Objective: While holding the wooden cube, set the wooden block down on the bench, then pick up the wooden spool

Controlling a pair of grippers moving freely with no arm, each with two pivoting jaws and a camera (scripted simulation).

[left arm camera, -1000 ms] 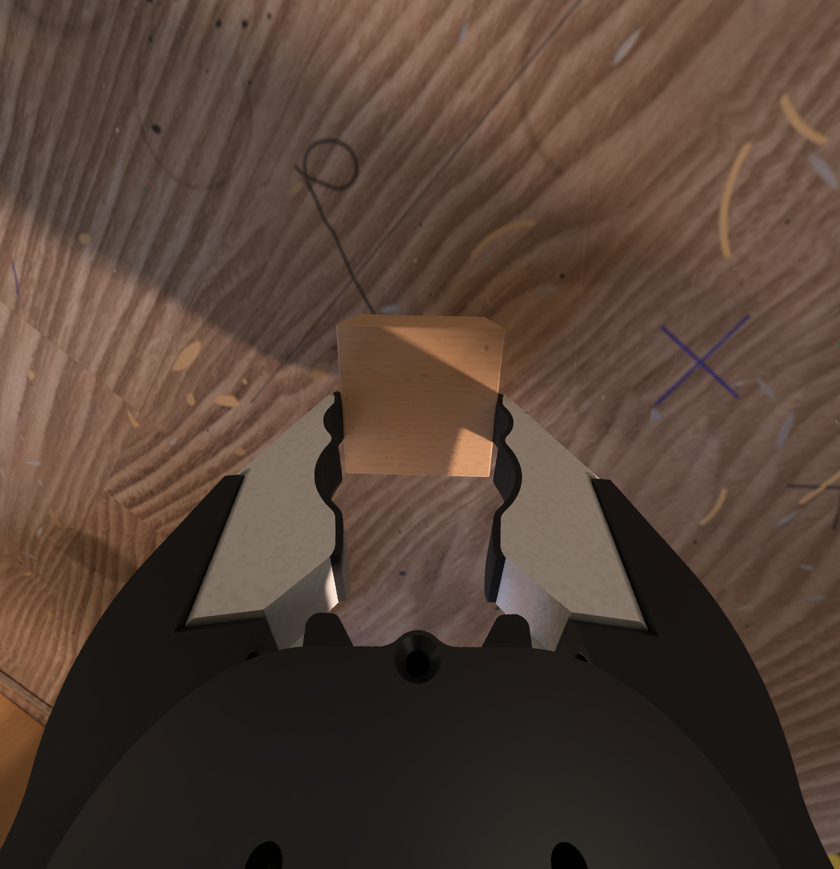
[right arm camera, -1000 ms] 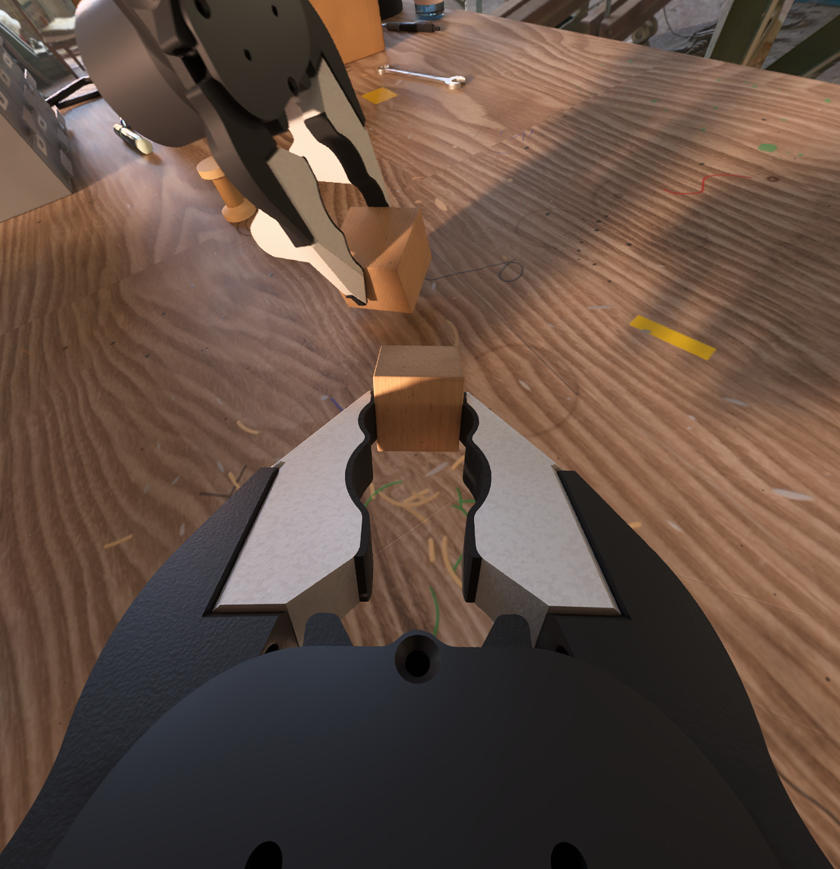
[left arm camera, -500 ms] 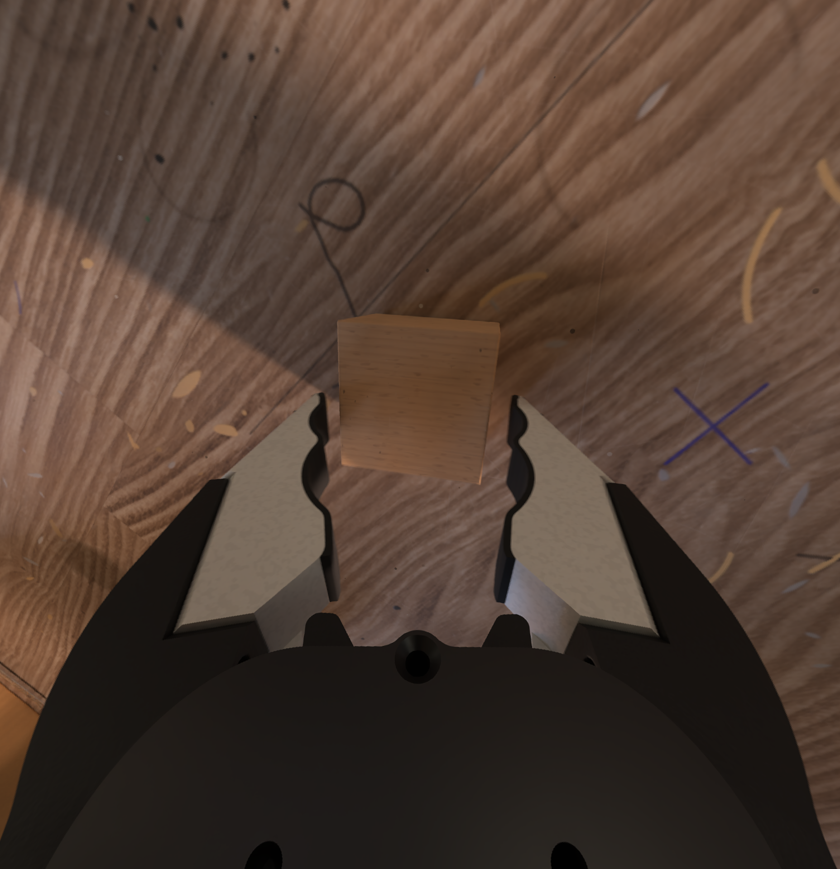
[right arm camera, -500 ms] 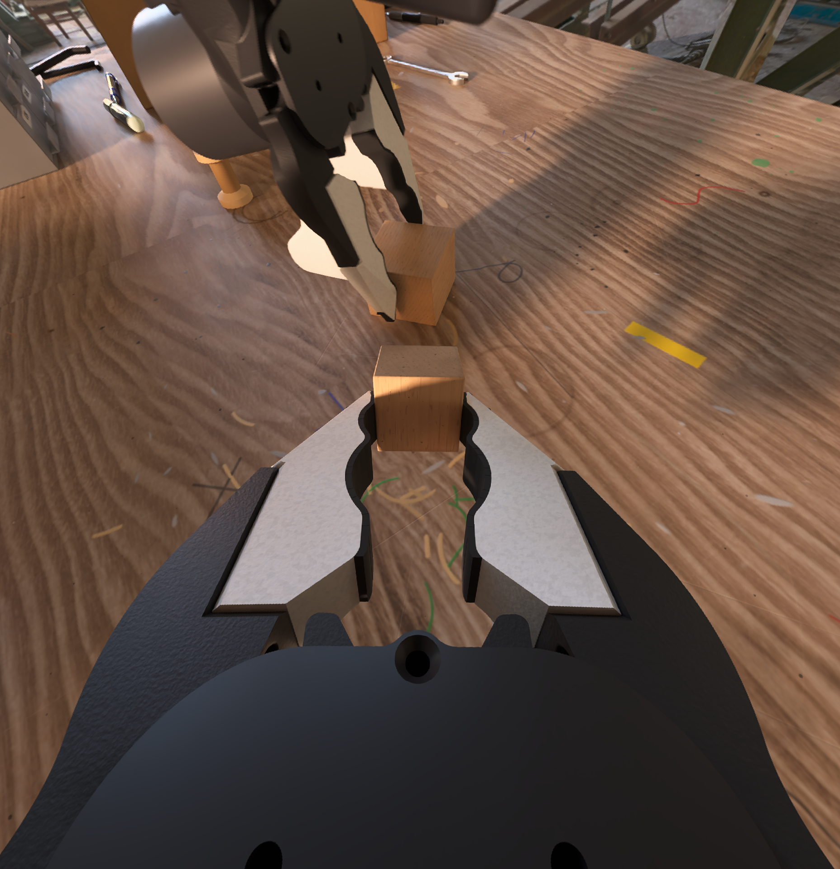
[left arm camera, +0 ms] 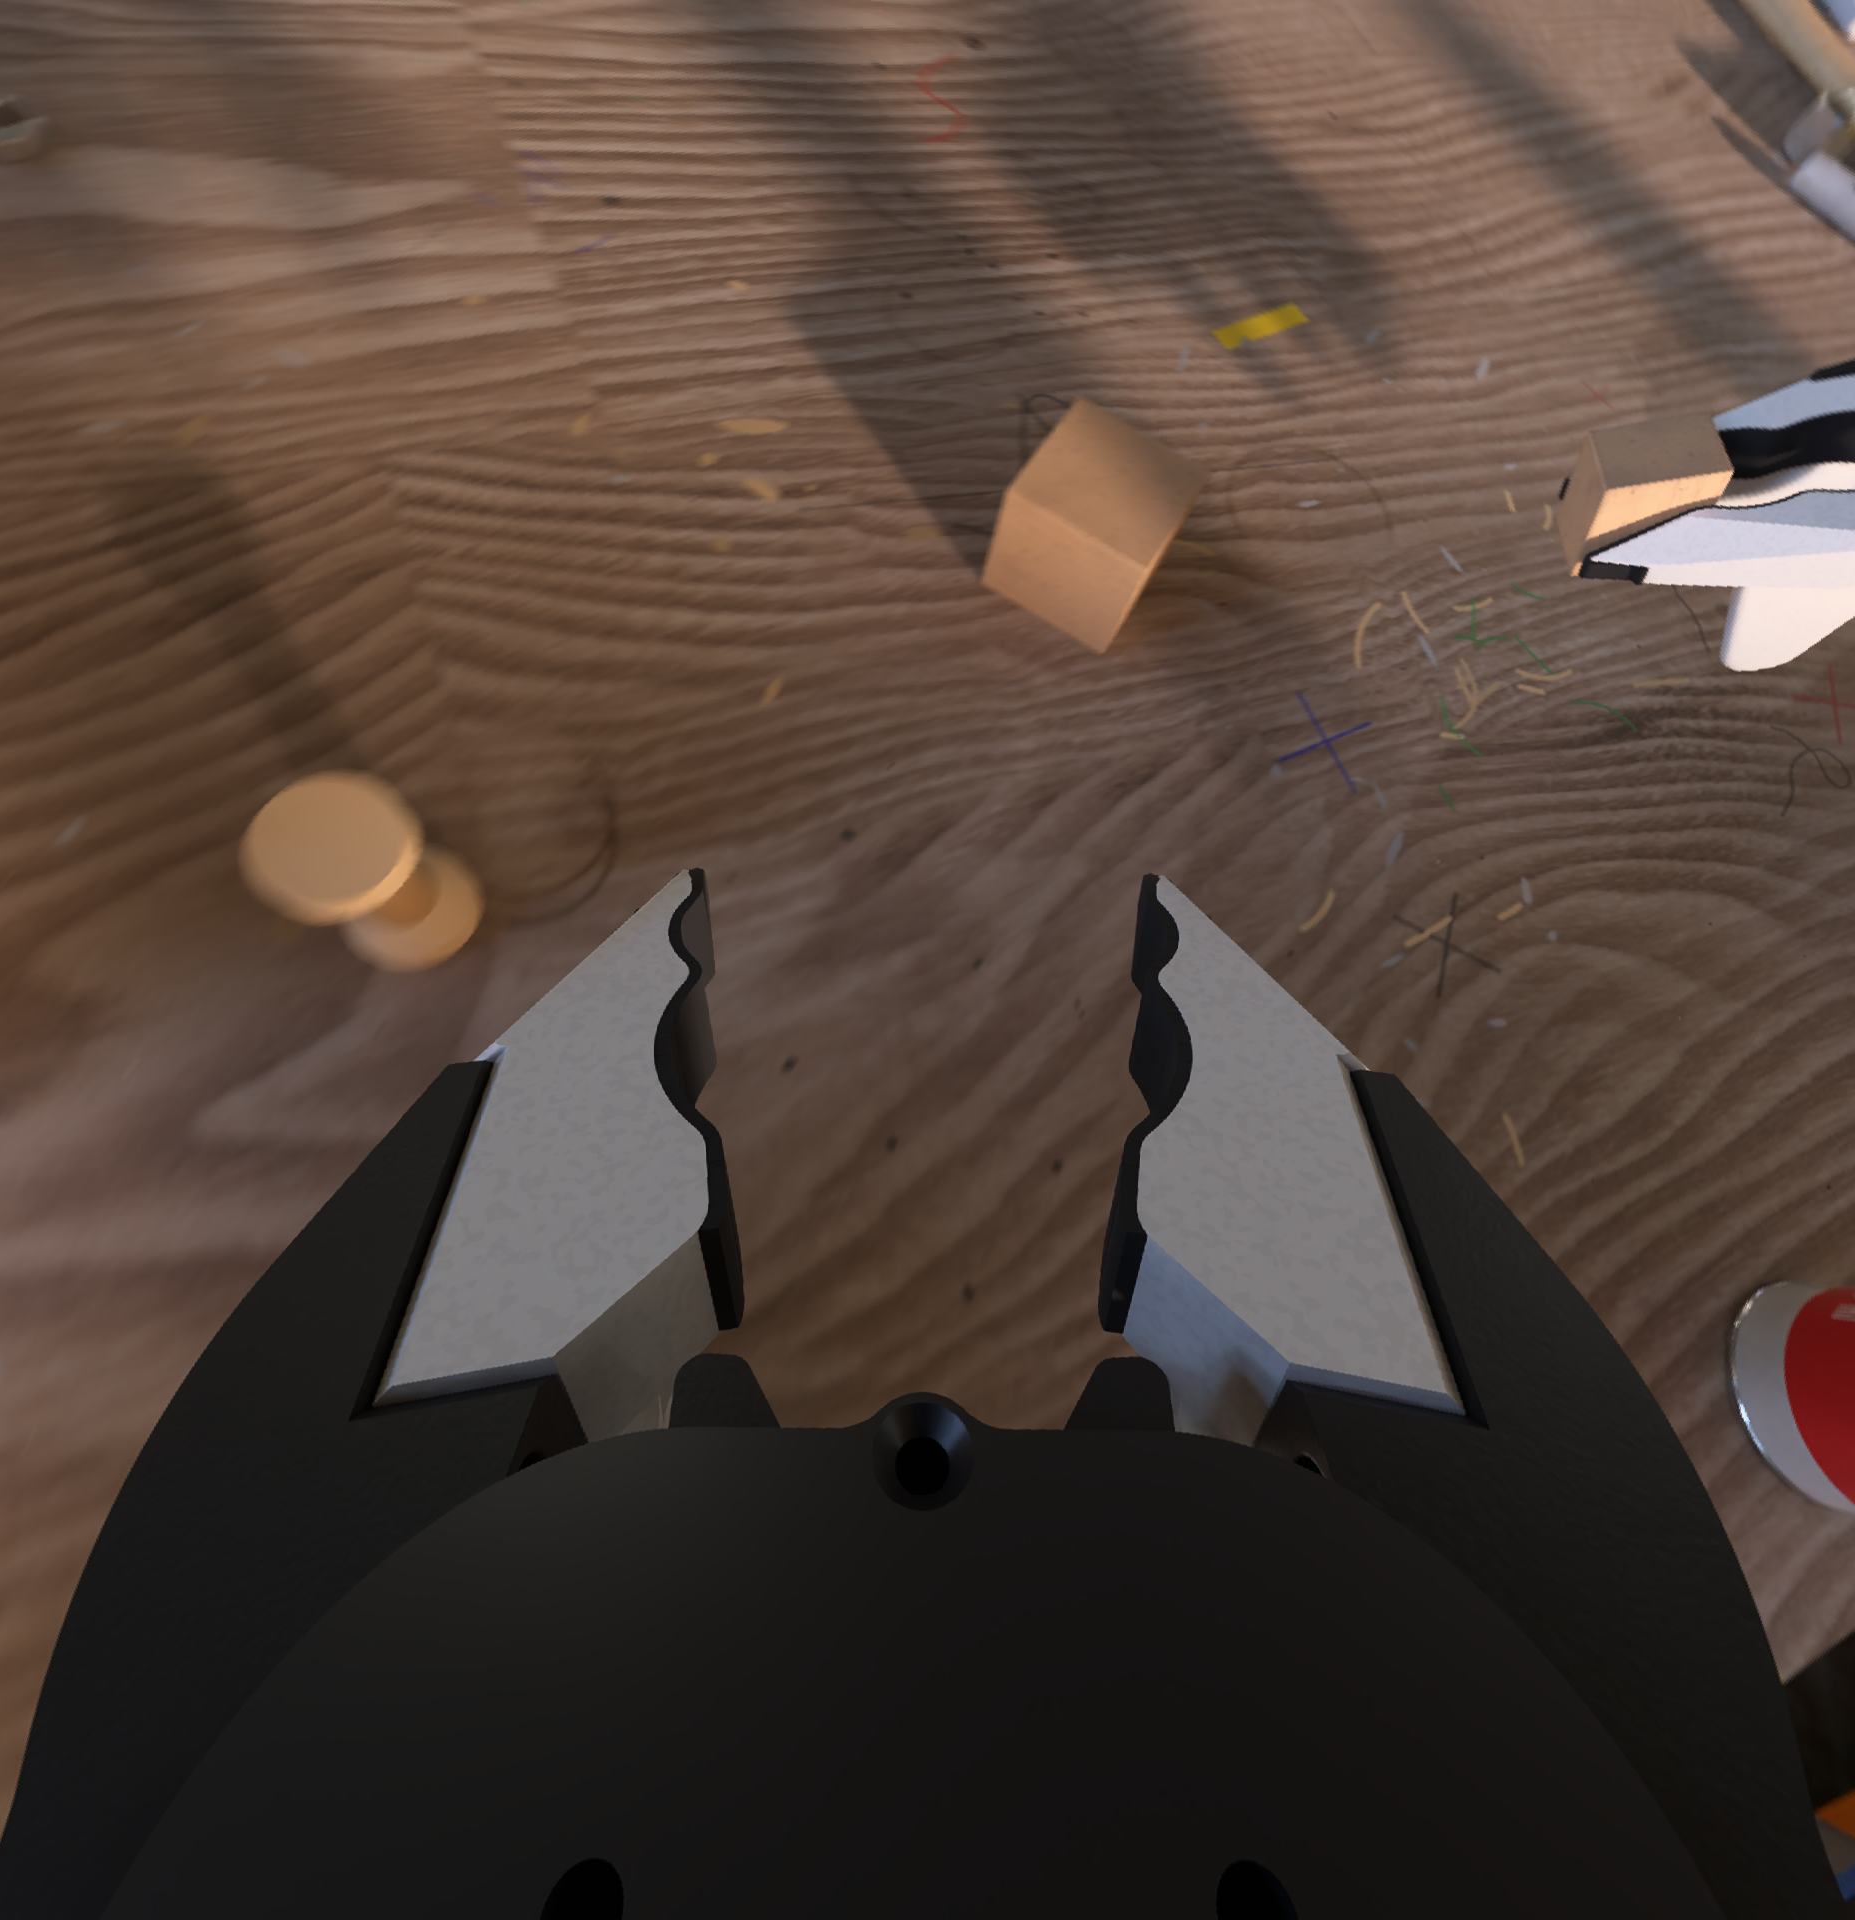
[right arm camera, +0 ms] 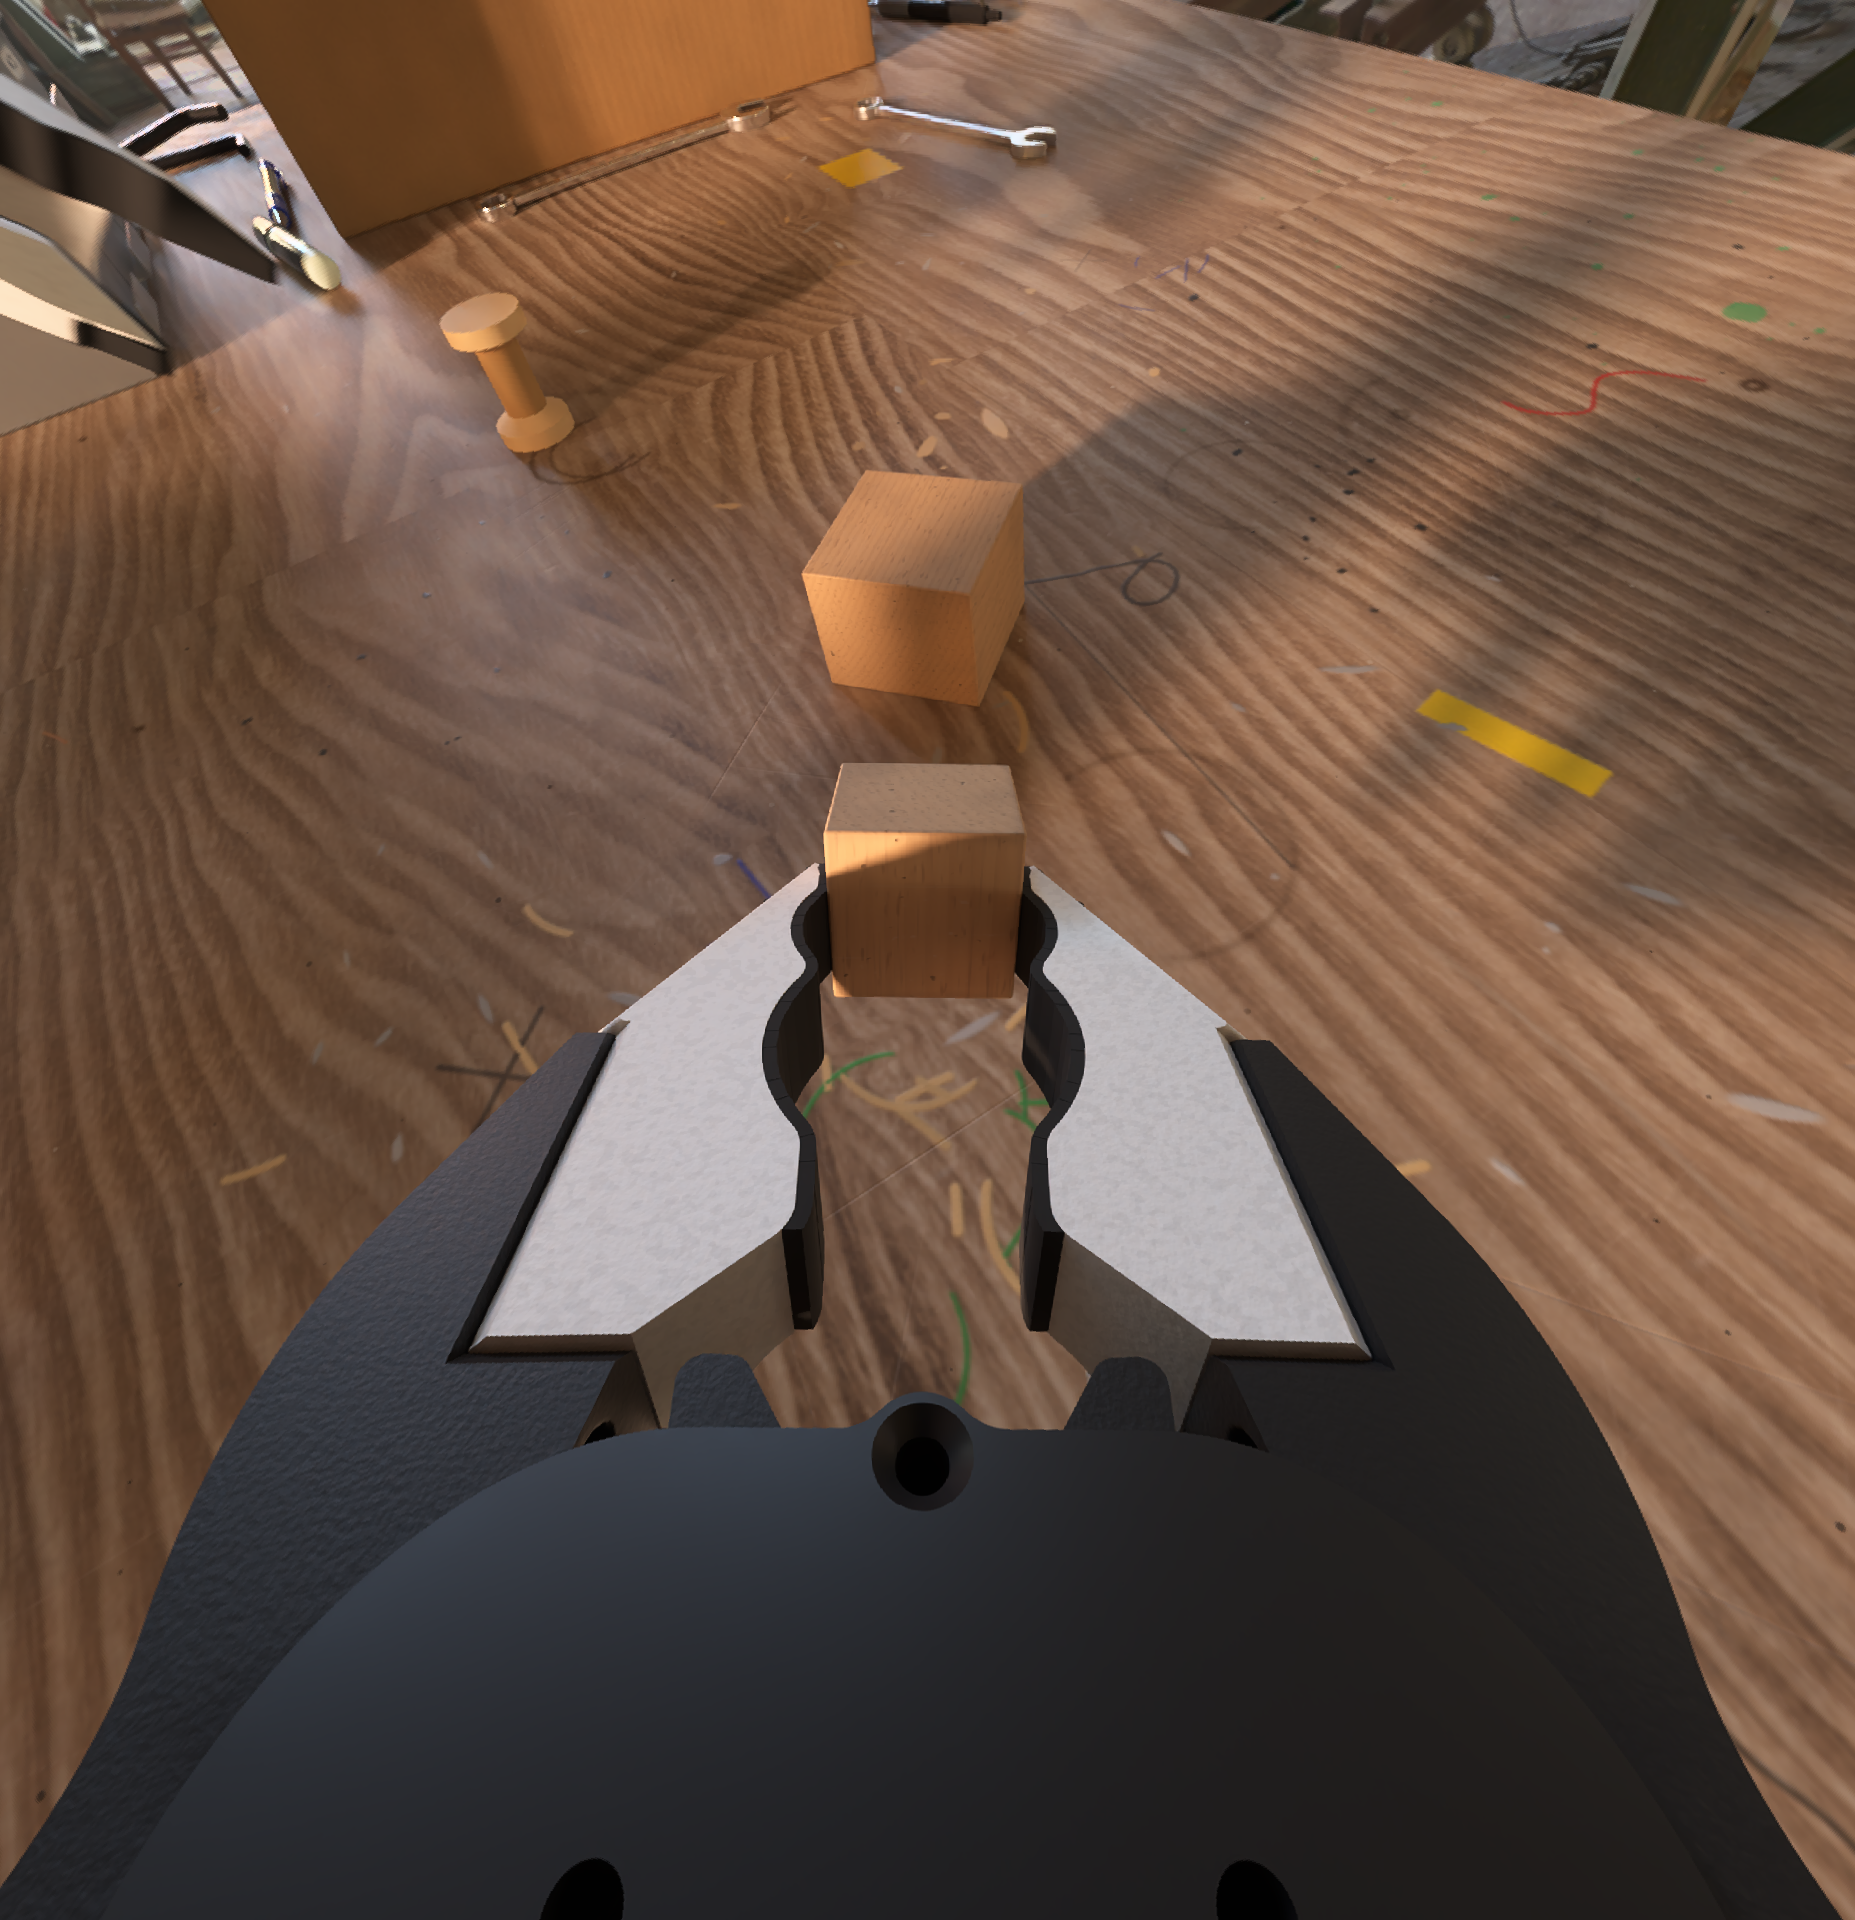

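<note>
My left gripper [left arm camera: 921,878] is open and empty, raised above the bench. The wooden block [left arm camera: 1092,527] rests on the bench ahead of it, a little right; it also shows in the right wrist view [right arm camera: 918,584]. The wooden spool [left arm camera: 360,869] stands upright on the bench to the left of my left fingers, and at the far left in the right wrist view [right arm camera: 507,371]. My right gripper [right arm camera: 923,883] is shut on the small wooden cube [right arm camera: 921,881] above the bench. That gripper and cube [left arm camera: 1645,488] show at the right edge of the left wrist view.
A cardboard box [right arm camera: 528,83], wrenches [right arm camera: 959,125] and a pen [right arm camera: 299,249] lie at the far side of the bench. A red and white can [left arm camera: 1827,1392] lies near the right edge. Yellow tape [right arm camera: 1510,743] marks the bench.
My left gripper opened, let go of the wooden block and drew back and up. The block now sits on the bench. My right gripper kept hold of the cube.
</note>
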